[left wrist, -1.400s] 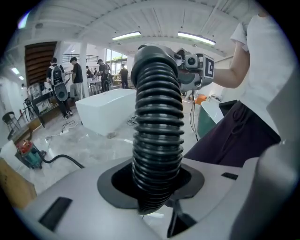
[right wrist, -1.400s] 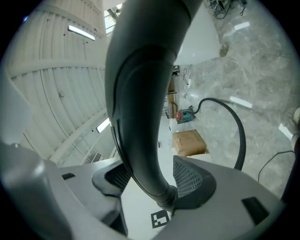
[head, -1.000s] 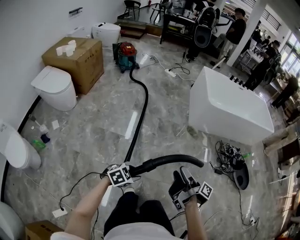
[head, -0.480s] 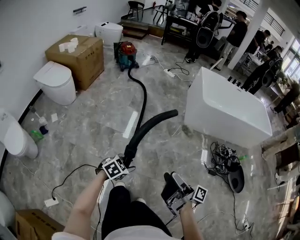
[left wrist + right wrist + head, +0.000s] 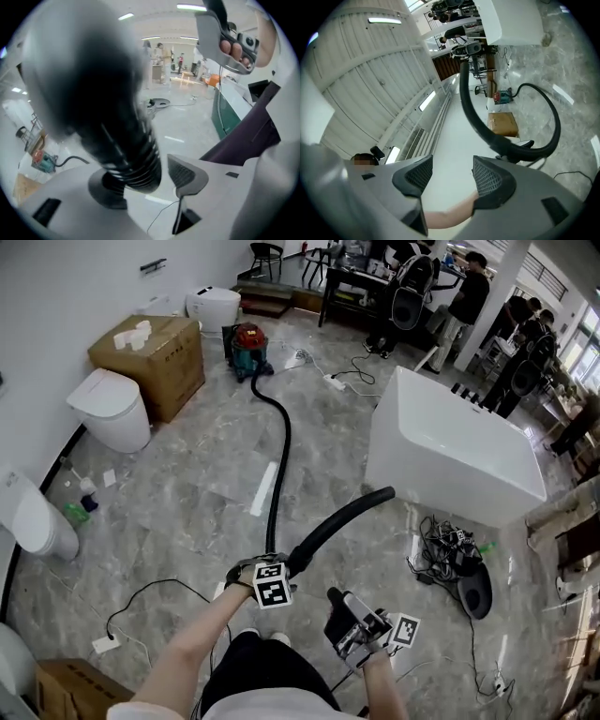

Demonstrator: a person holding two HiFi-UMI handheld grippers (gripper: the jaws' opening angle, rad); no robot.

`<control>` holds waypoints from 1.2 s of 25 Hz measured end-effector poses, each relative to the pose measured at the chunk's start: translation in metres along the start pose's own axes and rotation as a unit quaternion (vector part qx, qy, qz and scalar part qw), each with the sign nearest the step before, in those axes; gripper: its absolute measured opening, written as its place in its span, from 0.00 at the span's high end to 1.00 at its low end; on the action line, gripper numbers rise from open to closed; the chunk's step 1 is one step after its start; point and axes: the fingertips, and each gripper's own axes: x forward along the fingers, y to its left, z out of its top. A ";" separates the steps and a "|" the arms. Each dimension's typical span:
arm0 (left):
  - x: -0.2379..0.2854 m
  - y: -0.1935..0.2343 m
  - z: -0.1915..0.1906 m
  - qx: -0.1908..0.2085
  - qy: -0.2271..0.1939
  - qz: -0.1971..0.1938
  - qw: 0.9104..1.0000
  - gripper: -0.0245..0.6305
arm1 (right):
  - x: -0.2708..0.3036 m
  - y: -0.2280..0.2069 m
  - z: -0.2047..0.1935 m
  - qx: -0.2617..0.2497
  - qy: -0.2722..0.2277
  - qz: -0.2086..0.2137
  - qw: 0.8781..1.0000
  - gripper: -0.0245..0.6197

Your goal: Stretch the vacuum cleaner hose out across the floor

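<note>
Left gripper view: opening jaws around hose (image 5: 129, 157)

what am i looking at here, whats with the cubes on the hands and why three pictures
A person holds a two-jaw gripper in each hand; the marker cubes are part of them. The wide picture comes from a camera on the person's head, looking down. The other two come from cameras riding on each gripper, looking along its jaws. Across the floor a black hose runs to a red and teal vacuum cleaner, past a white bathtub. The left gripper has the hose between its jaws, which have just been opening; a thin gap shows beside one pad. The right gripper is open and empty.
</note>
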 end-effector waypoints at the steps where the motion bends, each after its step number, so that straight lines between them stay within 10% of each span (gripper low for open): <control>1: 0.005 -0.012 0.002 0.006 0.011 -0.025 1.000 0.51 | -0.001 0.003 0.000 -0.008 0.000 0.001 1.000 0.56; 3: 0.012 -0.031 -0.002 0.005 0.025 -0.065 0.998 0.32 | -0.004 0.006 0.001 -0.015 -0.007 0.005 1.000 0.56; 13: -0.024 -0.010 -0.008 -0.085 -0.086 -0.006 0.993 0.32 | 0.005 -0.003 0.002 -0.005 -0.028 0.007 1.000 0.56; 18: -0.065 0.001 -0.013 -0.146 -0.176 0.031 0.973 0.33 | 0.013 -0.009 0.005 -0.007 -0.051 0.003 0.999 0.56; 26: -0.132 0.020 -0.010 -0.220 -0.288 0.156 0.919 0.93 | 0.010 -0.028 0.020 -0.059 -0.088 -0.072 0.992 0.56; 30: -0.154 0.021 -0.019 -0.235 -0.313 0.179 0.903 0.95 | 0.019 -0.029 0.012 -0.078 -0.077 -0.069 0.992 0.56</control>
